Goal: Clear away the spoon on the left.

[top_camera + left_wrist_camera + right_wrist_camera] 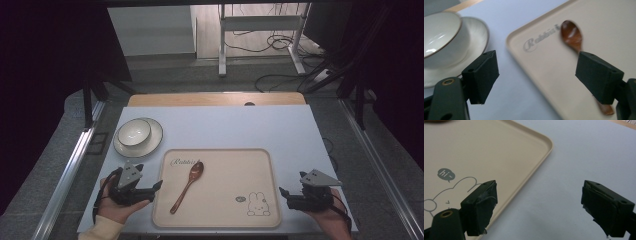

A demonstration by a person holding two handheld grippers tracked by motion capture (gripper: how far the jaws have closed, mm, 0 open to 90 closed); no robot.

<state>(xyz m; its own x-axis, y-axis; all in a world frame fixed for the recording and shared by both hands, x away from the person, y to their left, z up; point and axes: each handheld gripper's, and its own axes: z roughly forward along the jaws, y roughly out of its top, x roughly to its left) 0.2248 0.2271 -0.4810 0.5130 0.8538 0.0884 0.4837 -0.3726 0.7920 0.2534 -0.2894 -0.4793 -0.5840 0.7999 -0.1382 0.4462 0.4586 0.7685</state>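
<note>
Left gripper (158,186) and right gripper (283,192) wide open, empty, flanking beige tray (220,220); wooden spoon (187,186) just beyond left gripper.

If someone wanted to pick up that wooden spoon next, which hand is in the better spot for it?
Probably the left. The left gripper sits open at the tray's left edge, right beside the spoon, and its own view looks straight at it. The right gripper, also open, is off the tray's far side.
</note>
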